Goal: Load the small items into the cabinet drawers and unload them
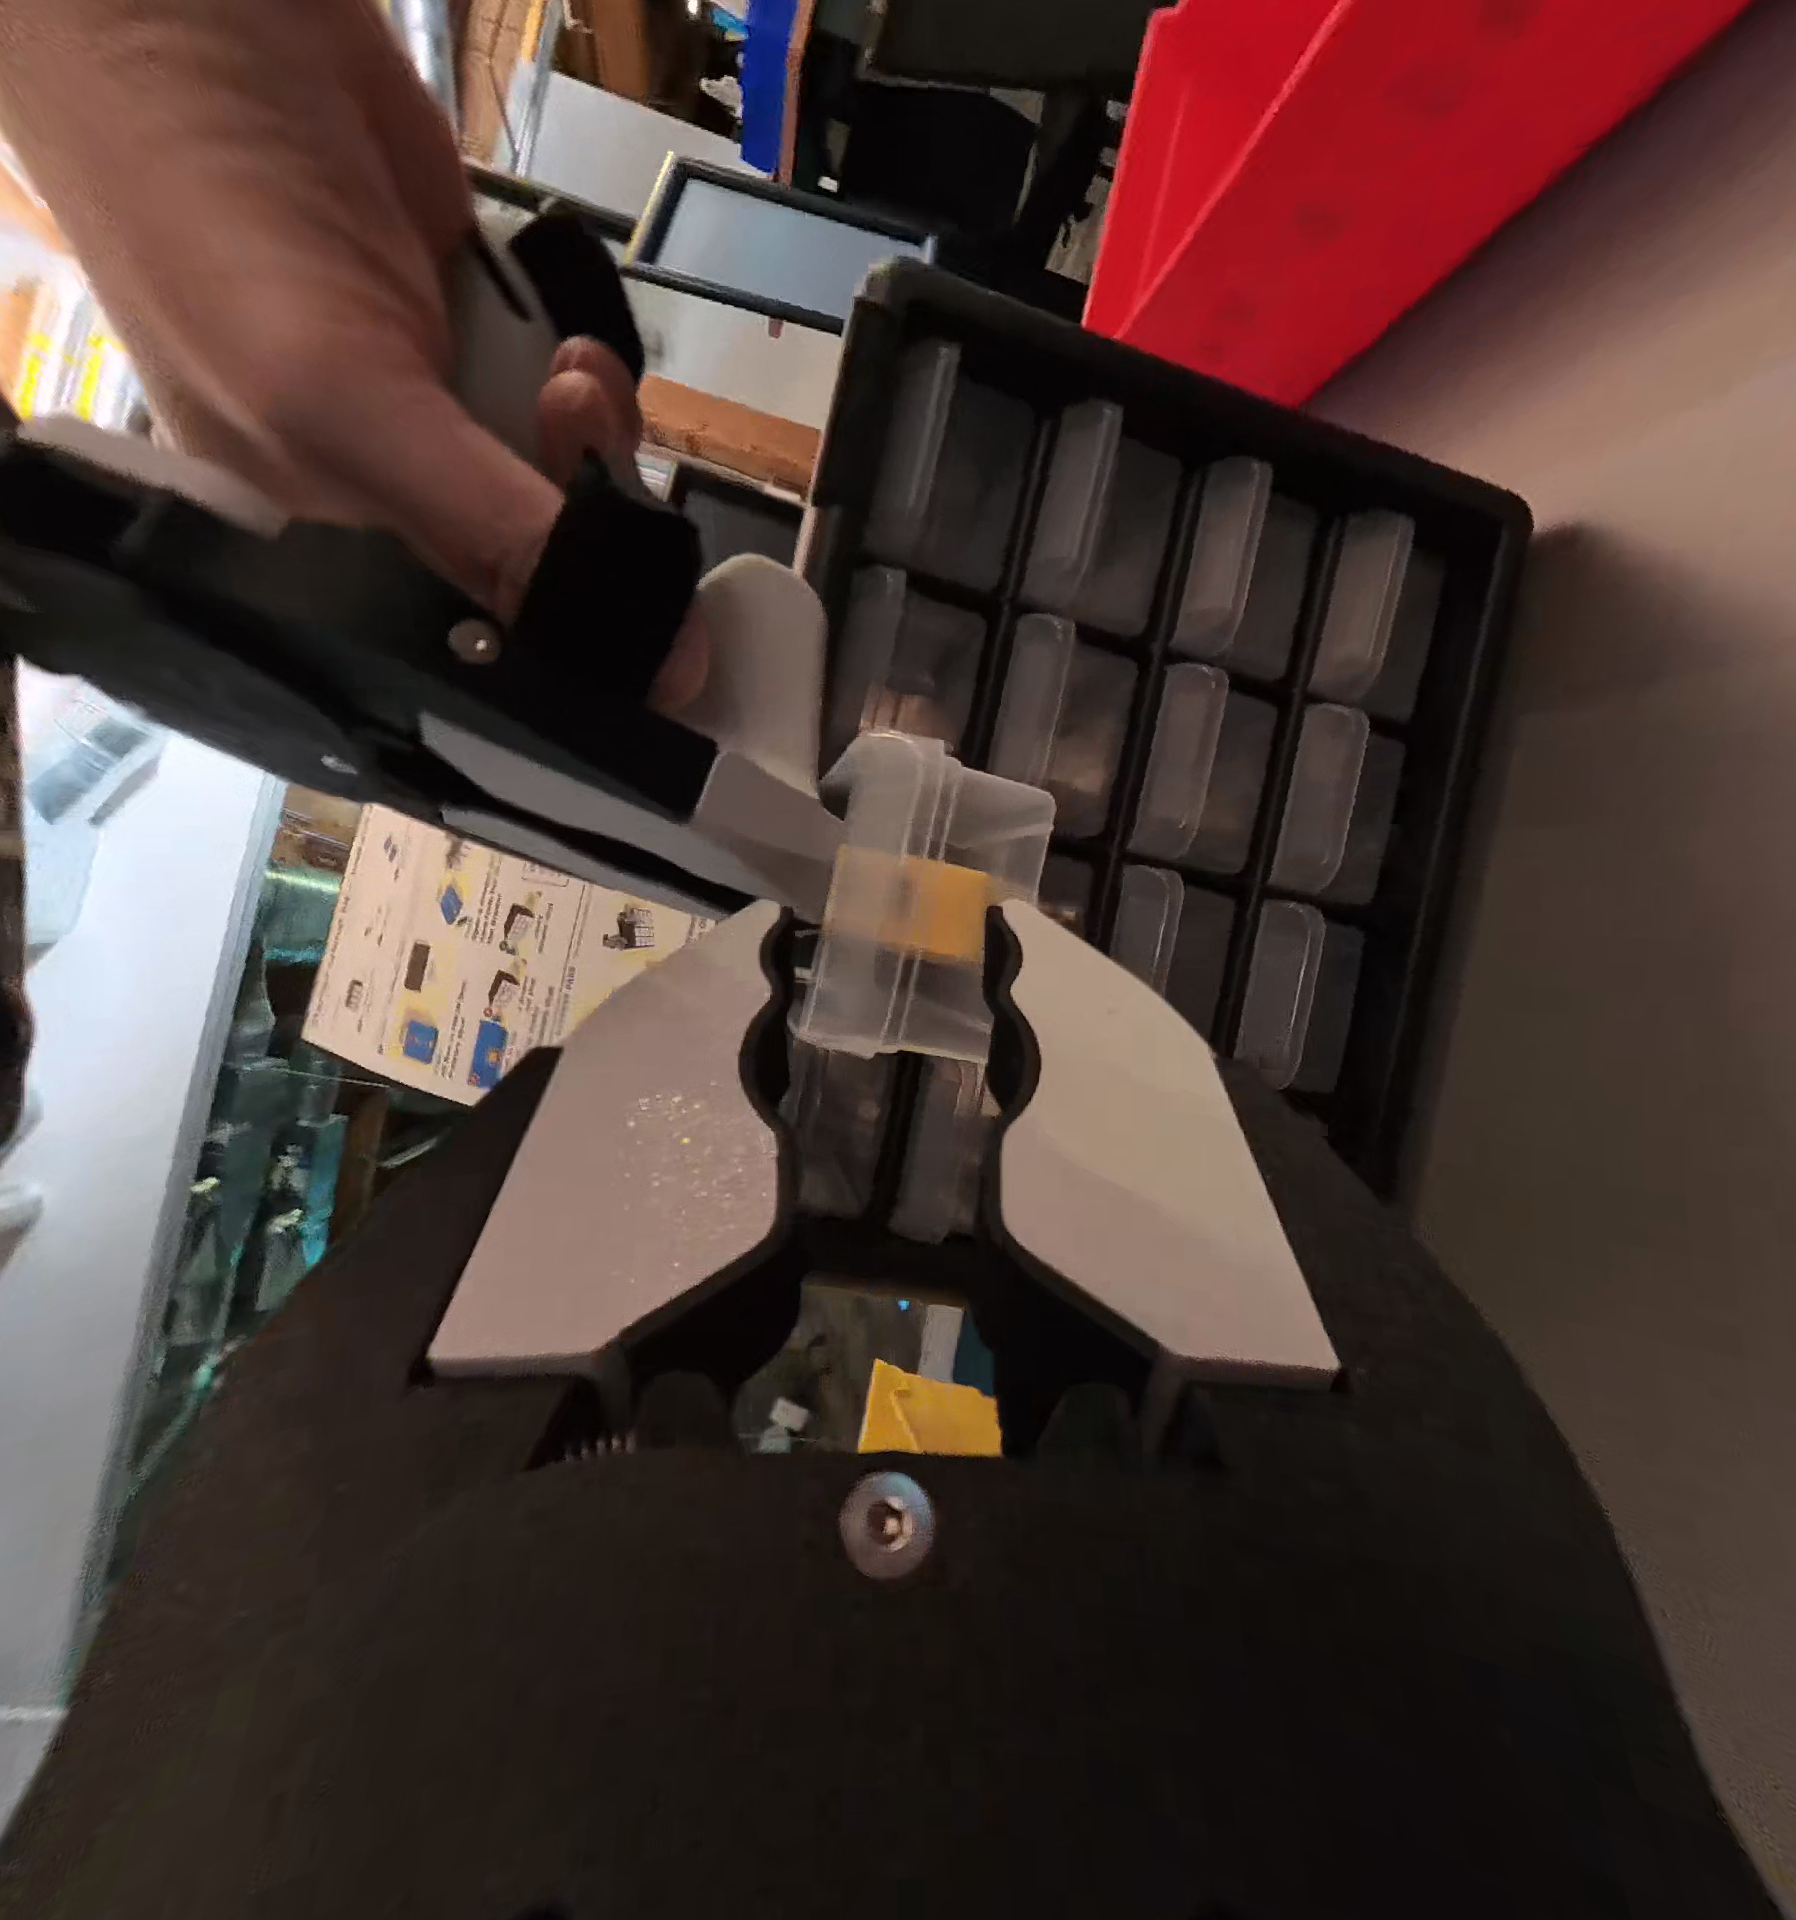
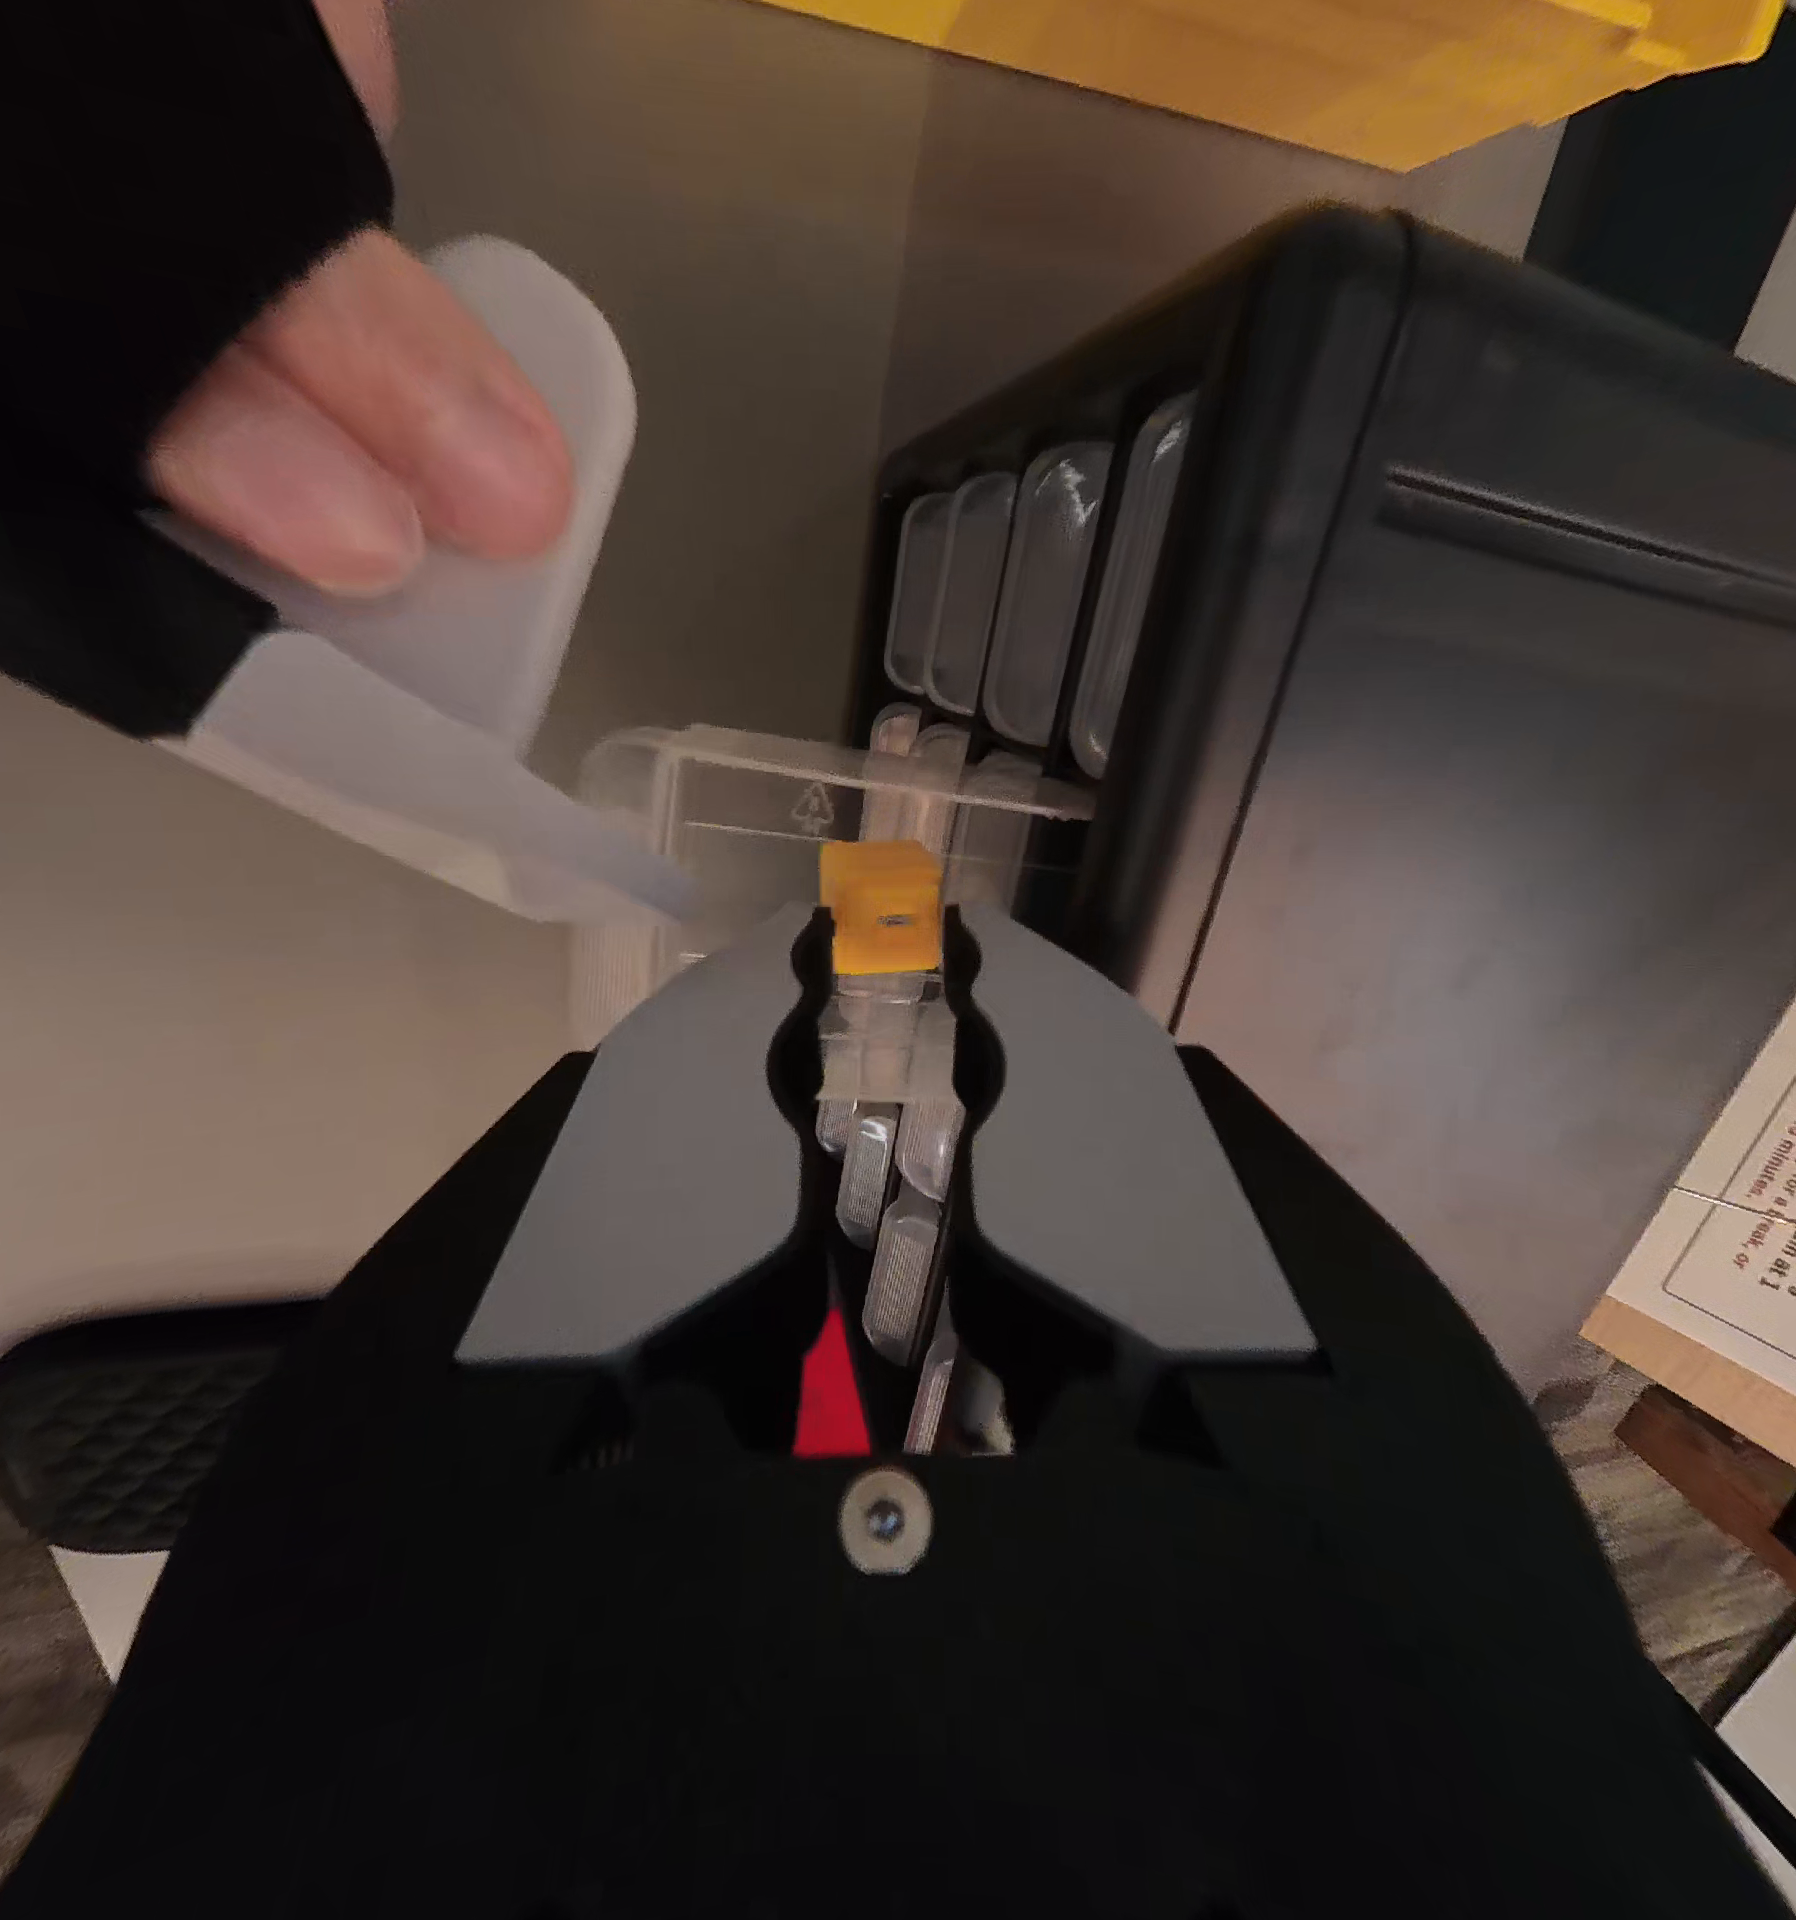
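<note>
yellow block [image 2: 878,909]: centre of frame, at the clear drawer's open top; one seen.
right gripper [image 2: 881,920]: nearly closed, pinching the block.
clear drawer [image 1: 925,821]: pulled out from the cabinet; whether its rear is still in the slot cannot be told; one out.
left gripper [image 1: 889,920]: narrow gap, seems clamped on the drawer's sides.
cabinet [image 1: 1476,727]: black, centre right; at least ten closed drawer fronts, more hidden.
progress: mid-transfer, probably; loading or unloading cannot be told; drawer not yet pushed back.
surroundings: red bin [image 1: 1393,156] upper right; yellow bin [image 2: 1289,62] top.
</note>
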